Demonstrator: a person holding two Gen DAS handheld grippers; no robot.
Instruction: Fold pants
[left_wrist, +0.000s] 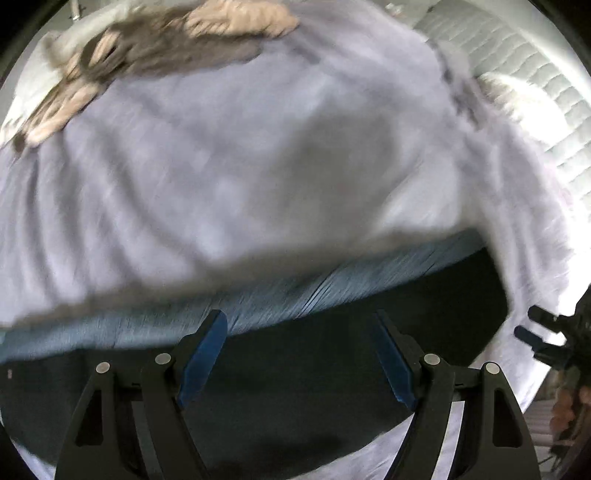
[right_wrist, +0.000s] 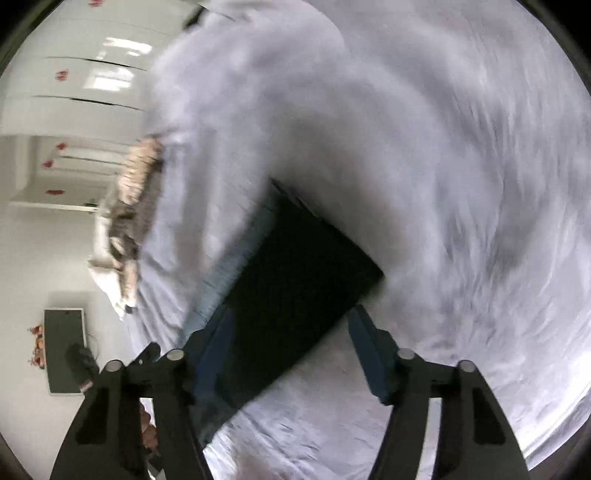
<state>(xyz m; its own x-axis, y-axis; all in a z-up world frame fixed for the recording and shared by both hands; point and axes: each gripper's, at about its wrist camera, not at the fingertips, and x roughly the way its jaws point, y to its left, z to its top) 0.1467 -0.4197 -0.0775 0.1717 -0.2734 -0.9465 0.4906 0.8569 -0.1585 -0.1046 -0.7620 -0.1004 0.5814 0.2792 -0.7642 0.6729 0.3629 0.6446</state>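
Both views blurred. Dark pants (left_wrist: 295, 387) lie flat on a pale lilac bed sheet (left_wrist: 221, 166), folded into a compact dark block with a straight edge, and a blue-grey ribbed strip (left_wrist: 332, 284), maybe waistband or another layer, runs along the far side; cannot tell which. Left gripper (left_wrist: 301, 356) hangs over the pants pointing steeply down, jaws standing wide apart, blue pads clear of the cloth, nothing between them but the pants surface below. Right gripper (right_wrist: 291, 354) also wide, nothing pinched; the pants (right_wrist: 295, 280) sit just ahead and between its fingers, one corner of the block near the right finger, left finger over the pants edge, contact not clear. In the left wrist view the right gripper (left_wrist: 535, 332) shows at the far right edge, off the pants, over the sheet. Crumpled tan and grey bedding (left_wrist: 166, 40) far ahead of the left gripper, a white quilted mattress edge (left_wrist: 535, 74) to the upper right. White cupboard doors (right_wrist: 74, 92) to the left of the right gripper.
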